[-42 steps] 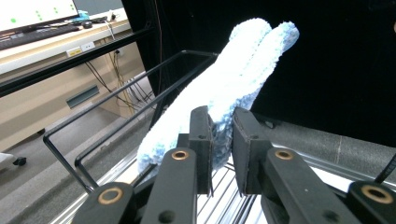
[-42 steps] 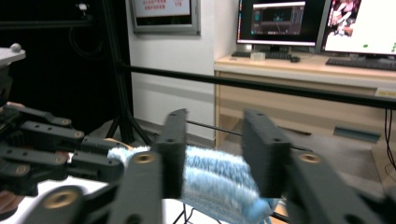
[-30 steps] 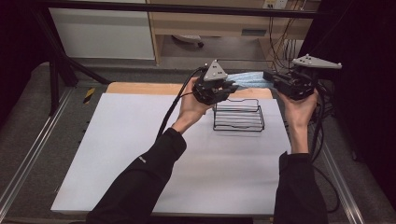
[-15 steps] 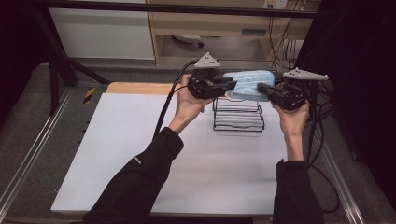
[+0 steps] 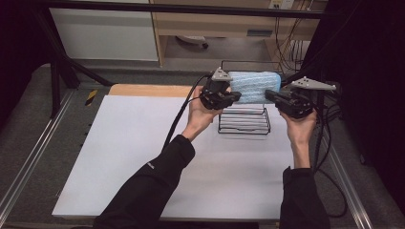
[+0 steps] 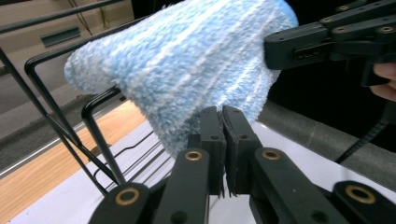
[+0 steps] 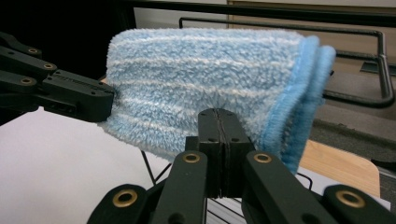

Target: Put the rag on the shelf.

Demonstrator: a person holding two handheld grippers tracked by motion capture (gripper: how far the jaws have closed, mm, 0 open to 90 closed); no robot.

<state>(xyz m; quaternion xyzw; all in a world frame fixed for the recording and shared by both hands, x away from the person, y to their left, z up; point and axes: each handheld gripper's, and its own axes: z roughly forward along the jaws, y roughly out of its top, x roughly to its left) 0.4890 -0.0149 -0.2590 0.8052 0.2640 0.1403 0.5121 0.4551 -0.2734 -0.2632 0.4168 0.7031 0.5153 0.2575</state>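
Observation:
A fluffy light-blue towel [image 5: 253, 87] hangs folded between my two grippers, above the black wire rack [image 5: 244, 121]. My left gripper [image 5: 234, 97] has just closed its jaws, and they now pinch the towel's [image 6: 187, 60] lower edge at its left end; in the left gripper view the tips [image 6: 223, 112] meet at the cloth. My right gripper [image 5: 270, 95] is shut on the towel's [image 7: 201, 70] right end, its tips [image 7: 218, 114] pressed together at the fabric. The rack's top bar [image 7: 327, 30] runs just behind the towel.
The rack stands at the far right of a white table sheet [image 5: 143, 157]. A wooden strip [image 5: 148, 90] borders the sheet's far side. Cables [image 5: 179, 119] trail from both grippers. Metal rails [image 5: 28, 162] run along the table's sides.
Both hands have come down with the towel, the right more than the left. The towel now hangs spread against the rack's top bar. The left jaws have closed on its edge.

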